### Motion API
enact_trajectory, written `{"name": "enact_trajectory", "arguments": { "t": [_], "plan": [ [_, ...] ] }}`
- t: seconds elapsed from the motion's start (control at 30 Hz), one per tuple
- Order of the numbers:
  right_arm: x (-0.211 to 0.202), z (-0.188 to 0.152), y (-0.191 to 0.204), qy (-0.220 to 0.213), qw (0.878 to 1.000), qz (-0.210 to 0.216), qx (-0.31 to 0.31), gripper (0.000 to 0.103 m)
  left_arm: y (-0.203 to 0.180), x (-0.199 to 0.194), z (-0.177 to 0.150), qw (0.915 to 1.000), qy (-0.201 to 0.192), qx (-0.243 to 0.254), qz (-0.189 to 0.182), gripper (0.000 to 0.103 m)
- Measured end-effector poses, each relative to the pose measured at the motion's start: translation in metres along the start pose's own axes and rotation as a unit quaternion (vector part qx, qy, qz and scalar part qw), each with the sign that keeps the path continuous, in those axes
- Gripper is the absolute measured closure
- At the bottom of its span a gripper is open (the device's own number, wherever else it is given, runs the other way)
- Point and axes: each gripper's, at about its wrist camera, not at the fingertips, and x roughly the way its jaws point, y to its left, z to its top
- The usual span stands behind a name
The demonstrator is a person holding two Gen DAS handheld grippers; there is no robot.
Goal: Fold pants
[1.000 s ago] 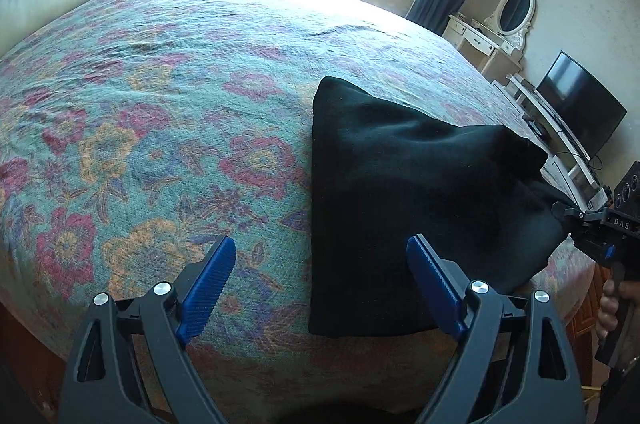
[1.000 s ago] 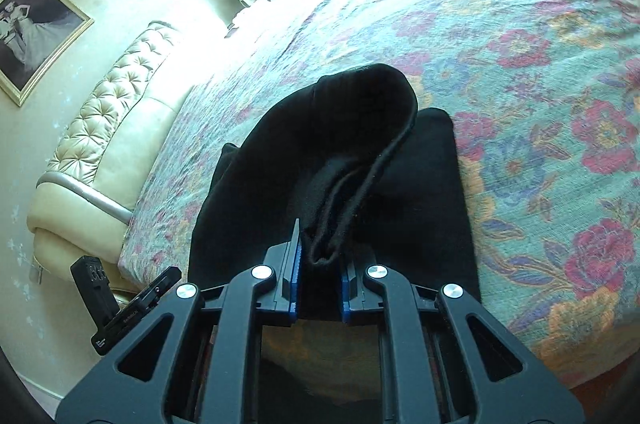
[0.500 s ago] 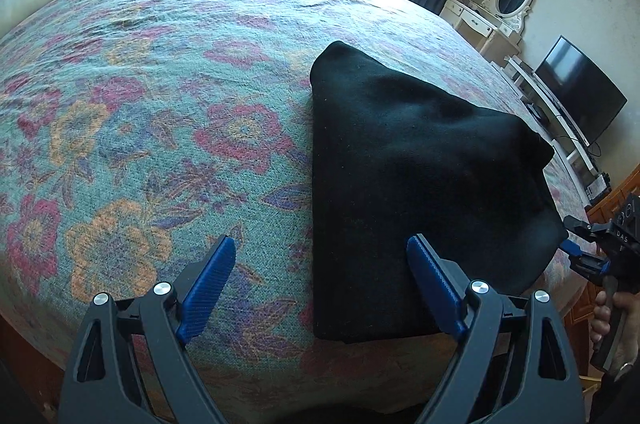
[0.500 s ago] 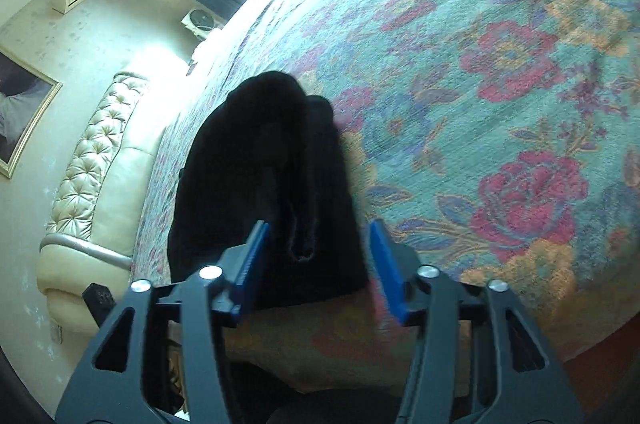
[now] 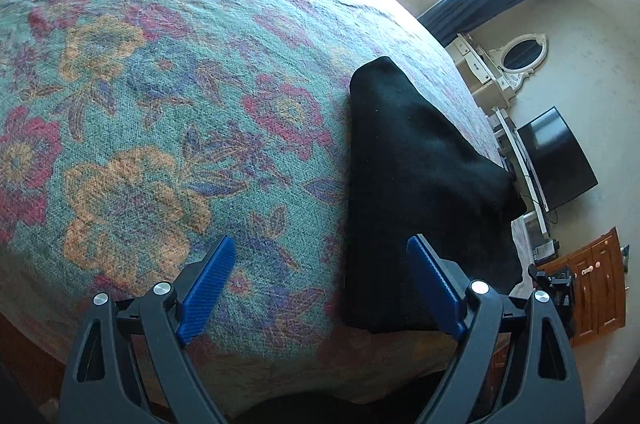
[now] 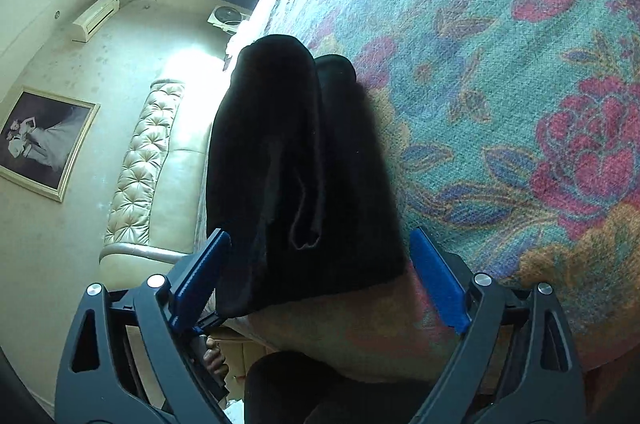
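Black pants [image 5: 420,192] lie folded in a thick stack near the bed's front edge, on a floral bedspread [image 5: 160,104]. My left gripper [image 5: 318,244] is open; its right finger sits over the stack's near left corner and its left finger is above bare bedspread. In the right wrist view the pants [image 6: 300,164] show their layered end. My right gripper [image 6: 320,236] straddles that end with jaws opening wide, and the blue pads stand clear of the cloth. The right gripper [image 5: 556,284] also shows at the stack's far right end.
A tufted headboard [image 6: 140,164] and a framed picture [image 6: 44,140] are on the left. A TV [image 5: 556,160], a mirrored dresser [image 5: 500,64] and a wooden cabinet [image 5: 596,288] stand past the bed's right side. A hand [image 6: 214,358] shows below the bed edge.
My right gripper let go of the raised fold and opened wide; the fold now lies on the stack. Both grippers sank toward the bed and rolled.
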Motion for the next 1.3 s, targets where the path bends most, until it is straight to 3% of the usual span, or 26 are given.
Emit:
{"name": "enact_trajectory", "arguments": {
  "t": [0.03,0.1,0.17,0.27,0.43,0.57,0.67,0.7,0.73,0.93,1.1,1.3],
  "plan": [
    [0.003,0.000,0.004,0.002,1.000,0.001,-0.007,0.012,-0.002,0.000,-0.001,1.0000,0.001,-0.006,-0.007,0.017],
    [0.007,-0.002,0.007,0.002,1.000,-0.012,-0.020,0.025,-0.006,0.003,-0.005,0.9996,0.006,-0.014,-0.023,0.017],
    [0.009,-0.004,0.007,0.004,0.999,-0.035,-0.028,0.049,-0.010,0.006,-0.010,0.9997,0.010,-0.018,-0.015,0.017],
    [0.006,-0.006,0.000,0.001,1.000,-0.024,-0.019,0.064,-0.016,0.006,-0.014,0.9999,0.005,-0.015,0.000,0.017],
    [0.006,-0.007,-0.007,-0.004,1.000,-0.005,-0.012,0.065,-0.018,0.008,-0.020,0.9992,-0.001,-0.040,-0.001,0.017],
    [0.006,-0.009,-0.010,-0.006,1.000,-0.003,-0.013,0.065,-0.027,0.012,-0.023,0.9987,0.013,-0.032,-0.036,0.017],
    [0.002,-0.008,-0.019,-0.006,1.000,-0.001,-0.014,0.065,-0.037,0.014,-0.028,0.9998,0.004,-0.003,-0.021,0.017],
    [0.001,-0.008,-0.020,-0.006,1.000,0.001,-0.013,0.065,-0.040,0.014,-0.029,0.9998,-0.002,0.013,-0.011,0.022],
    [0.001,-0.009,-0.021,-0.007,1.000,0.003,-0.013,0.065,-0.042,0.014,-0.031,0.9995,-0.005,0.031,-0.001,0.036],
    [-0.002,-0.010,-0.028,-0.008,1.000,0.009,-0.016,0.065,-0.049,0.017,-0.033,0.9976,-0.012,0.067,0.016,0.050],
    [-0.003,-0.010,-0.034,-0.009,1.000,0.021,-0.013,0.068,-0.048,0.018,-0.033,0.9967,-0.012,0.075,0.029,0.057],
    [-0.008,-0.009,-0.046,-0.010,0.999,0.042,-0.011,0.071,-0.046,0.020,-0.033,0.9967,-0.012,0.076,0.027,0.057]
  ]
}}
